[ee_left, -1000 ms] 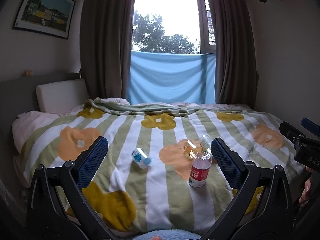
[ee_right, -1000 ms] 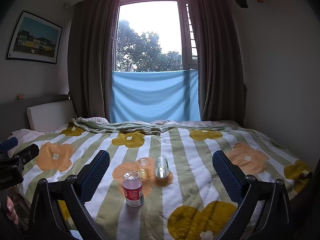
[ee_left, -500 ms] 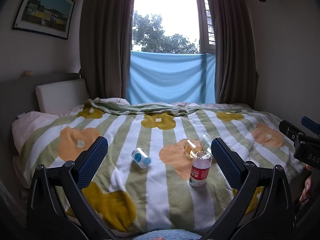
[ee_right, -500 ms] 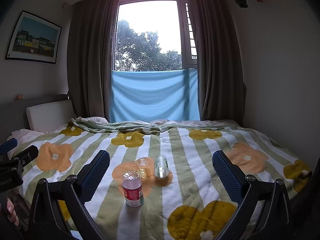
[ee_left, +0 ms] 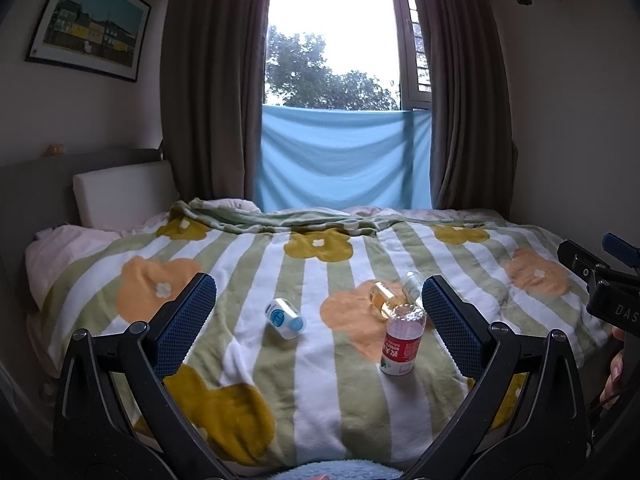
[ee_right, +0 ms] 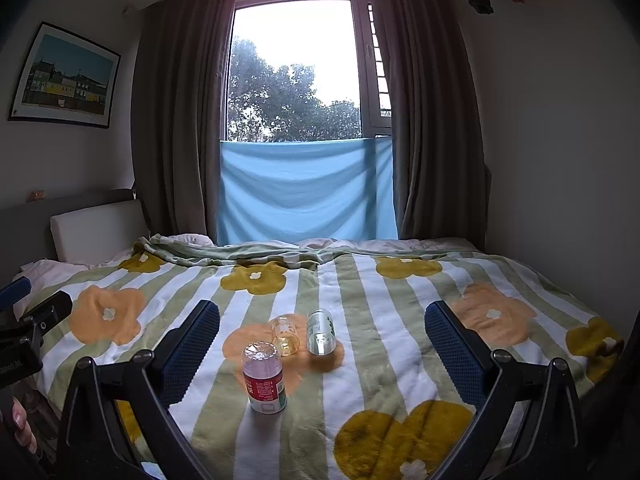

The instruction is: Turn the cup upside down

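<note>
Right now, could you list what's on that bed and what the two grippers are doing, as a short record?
surface: striped flower blanket
standing: red-label bottle, upside down
lying: amber cup; green-label bottle; blue-label bottle
left gripper: open, empty, above the blanket
right gripper: open, empty
task state: nothing grasped

Before me, the bed (ee_left: 320,384) wears a striped, flower-printed blanket (ee_right: 380,364). On it stands a red-labelled container (ee_right: 264,378), bottom up. Just beyond it, side by side, lie a yellowish cup (ee_right: 285,335) and a clear green-printed cup (ee_right: 320,332). Well apart to their left lies a white, blue-marked cup (ee_left: 285,317).
</note>
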Motion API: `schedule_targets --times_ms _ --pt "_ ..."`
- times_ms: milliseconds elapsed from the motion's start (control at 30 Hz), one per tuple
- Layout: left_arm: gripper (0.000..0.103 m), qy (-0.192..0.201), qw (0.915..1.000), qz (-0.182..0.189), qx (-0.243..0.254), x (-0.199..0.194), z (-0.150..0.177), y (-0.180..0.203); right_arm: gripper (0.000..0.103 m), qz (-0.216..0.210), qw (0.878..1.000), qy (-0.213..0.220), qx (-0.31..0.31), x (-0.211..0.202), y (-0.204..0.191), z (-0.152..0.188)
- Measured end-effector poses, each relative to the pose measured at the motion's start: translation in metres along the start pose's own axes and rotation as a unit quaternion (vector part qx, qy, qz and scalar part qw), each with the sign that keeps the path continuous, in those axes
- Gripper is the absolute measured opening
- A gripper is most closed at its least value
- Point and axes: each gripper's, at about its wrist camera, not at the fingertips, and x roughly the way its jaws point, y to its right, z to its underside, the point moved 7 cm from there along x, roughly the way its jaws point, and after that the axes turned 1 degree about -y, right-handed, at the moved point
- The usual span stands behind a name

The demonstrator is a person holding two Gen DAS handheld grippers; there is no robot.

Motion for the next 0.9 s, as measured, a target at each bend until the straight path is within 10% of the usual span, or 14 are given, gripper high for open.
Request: schedule_targets --times_ms 900 --pt "0.103 0.022 0.9997 -0.008 0.001 -0.0057 -0.0013 -0.005 0.103 0.0 1.0 0.001 0.0 0.0002 -0.0052 0.0009"
